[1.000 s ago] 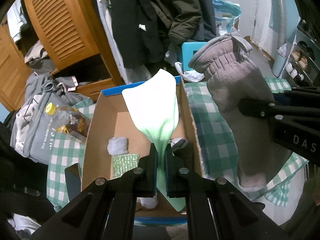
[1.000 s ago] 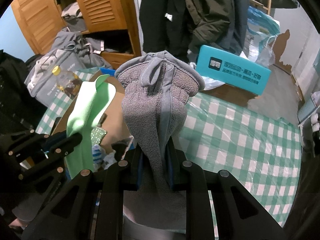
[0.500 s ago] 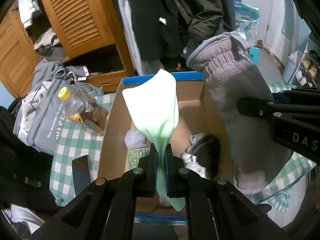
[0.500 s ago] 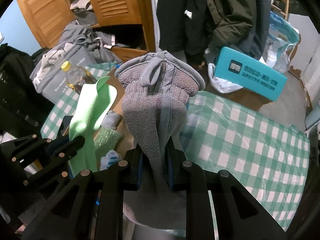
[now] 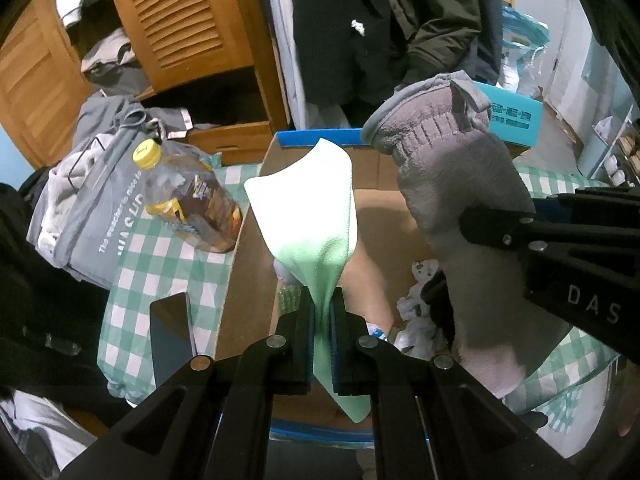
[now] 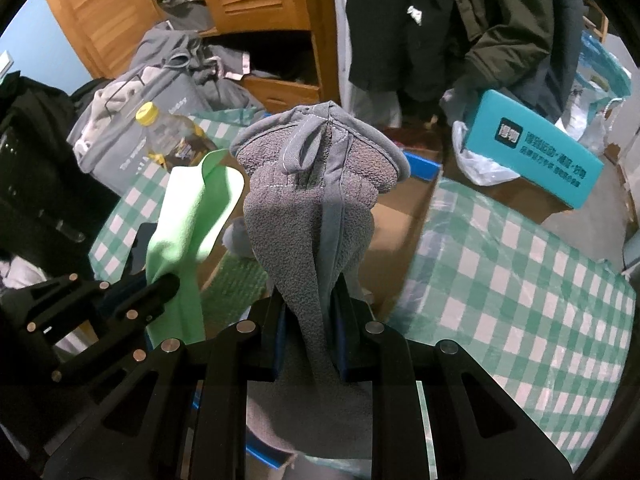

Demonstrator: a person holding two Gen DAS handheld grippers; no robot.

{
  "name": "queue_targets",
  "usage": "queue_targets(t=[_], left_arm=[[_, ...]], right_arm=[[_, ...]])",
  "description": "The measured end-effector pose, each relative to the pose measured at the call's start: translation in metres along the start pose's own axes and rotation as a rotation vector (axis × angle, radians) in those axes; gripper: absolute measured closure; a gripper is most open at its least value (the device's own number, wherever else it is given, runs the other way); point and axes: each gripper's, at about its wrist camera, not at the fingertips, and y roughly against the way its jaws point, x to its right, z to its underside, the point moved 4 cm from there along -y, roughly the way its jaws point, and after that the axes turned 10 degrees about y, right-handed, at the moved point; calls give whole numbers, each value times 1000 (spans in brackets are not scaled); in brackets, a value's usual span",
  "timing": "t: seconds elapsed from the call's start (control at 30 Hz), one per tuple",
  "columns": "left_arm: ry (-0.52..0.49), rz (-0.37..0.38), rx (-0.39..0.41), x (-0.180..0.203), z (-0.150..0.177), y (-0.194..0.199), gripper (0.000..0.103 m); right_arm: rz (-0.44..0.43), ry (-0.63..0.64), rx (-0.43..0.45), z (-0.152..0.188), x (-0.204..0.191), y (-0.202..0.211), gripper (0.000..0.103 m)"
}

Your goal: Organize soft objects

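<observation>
While your left gripper point(image 5: 321, 316) is pinching the green cloth point(image 5: 310, 216), it is hanging directly over the cardboard box point(image 5: 384, 216). Your right gripper point(image 6: 308, 332) is clamping the grey mitt point(image 6: 308, 216) just beside it, nearer the box's right wall.

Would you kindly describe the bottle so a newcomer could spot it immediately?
Start at the green checked tablecloth and find the open cardboard box. The bottle lies just outside its left wall: clear plastic, brown liquid, and the only thing with a yellow cap.

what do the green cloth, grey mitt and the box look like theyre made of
Green cloth: thin, smooth, likely microfibre; it drapes limply.
Grey mitt: thick fuzzy fleece or terry, nubby pile, smooth woven trim.
Box: matte brown cardboard, blue rim.
</observation>
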Motion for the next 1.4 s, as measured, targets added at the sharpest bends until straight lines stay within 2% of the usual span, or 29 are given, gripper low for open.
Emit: queue_targets(t=[0.2, 0.27, 0.33, 0.4, 0.47, 0.5, 0.57, 0.73, 0.87, 1.17, 1.3, 1.4], left_arm=[[19, -11, -16, -7, 0, -5, 96], [18, -17, -23, -9, 0, -6, 96], [20, -24, -25, -10, 0, -6, 94], [21, -25, -24, -11, -1, -5, 88], [23, -31, -19, -12, -2, -3, 71], [23, -34, -11, -12, -2, -2, 67], [20, -37, 4, -12, -4, 2, 57], [15, -39, 17, -11, -5, 8, 47], [10, -43, 27, -10, -5, 13, 40], [-14, -36, 81, 0, -7, 38, 22], [-32, -30, 97, 8, -7, 46, 21], [-43, -26, 115, 14, -7, 53, 13]], right_arm=[[-30, -7, -13, -4, -4, -10, 83], [-35, -14, -22, -4, -4, -12, 70], [-21, -19, -20, -4, -3, -12, 65], [-2, -18, -20, -4, -1, -12, 62], [7, -18, -16, -3, 0, -10, 61], [12, -18, -11, -4, 1, -8, 59], [17, -10, 3, -6, 0, -2, 47], [53, 3, 33, -7, 3, 13, 44], [74, -3, 43, -2, 8, 24, 36], [109, -42, 74, 15, 28, 52, 29], [114, -59, 90, 22, 34, 64, 28], [117, -66, 97, 28, 38, 71, 27]])
